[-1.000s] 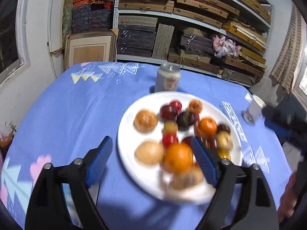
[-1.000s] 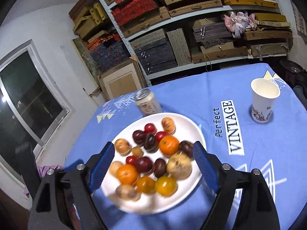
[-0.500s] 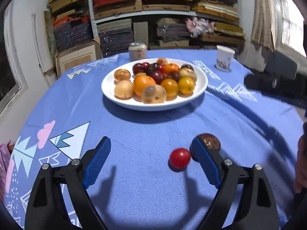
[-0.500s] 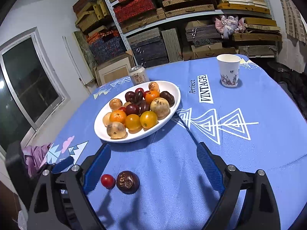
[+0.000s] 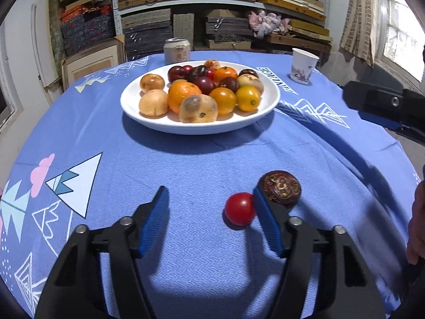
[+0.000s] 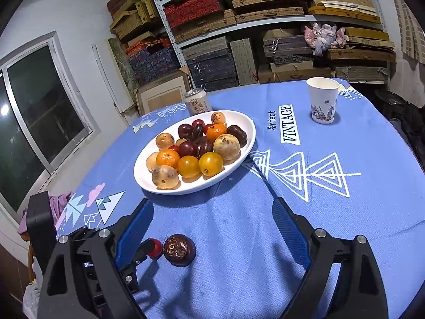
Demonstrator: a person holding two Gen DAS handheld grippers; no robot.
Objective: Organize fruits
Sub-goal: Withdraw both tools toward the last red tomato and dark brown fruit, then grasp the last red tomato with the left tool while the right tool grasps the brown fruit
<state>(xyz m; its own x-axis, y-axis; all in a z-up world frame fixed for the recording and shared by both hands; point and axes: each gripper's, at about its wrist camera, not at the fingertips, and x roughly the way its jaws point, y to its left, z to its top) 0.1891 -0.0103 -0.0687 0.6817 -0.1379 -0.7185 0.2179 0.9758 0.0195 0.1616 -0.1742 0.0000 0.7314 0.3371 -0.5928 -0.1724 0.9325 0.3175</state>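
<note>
A white plate (image 5: 202, 129) (image 6: 191, 190) piled with several oranges, plums and brown fruits sits mid-table. Nearer me, a small red tomato (image 5: 239, 208) (image 6: 156, 248) and a dark brown round fruit (image 5: 280, 188) (image 6: 179, 250) lie side by side on the blue cloth. My left gripper (image 5: 209, 202) is closing. The tomato lies between its jaws against the right pad (image 5: 265, 220), and the left pad stands well clear. The brown fruit lies just outside that right finger. My right gripper (image 6: 212, 212) hangs open above the cloth with nothing between its pads.
A drink can (image 5: 177, 50) (image 6: 198, 102) stands behind the plate. A paper cup (image 5: 302, 65) (image 6: 322, 99) is at the far right. Shelves of stacked boxes fill the back wall. A hand (image 5: 417, 212) shows at the right edge.
Both grippers pulled back from over the plate to the near part of the table. The left jaws then narrowed around the red tomato.
</note>
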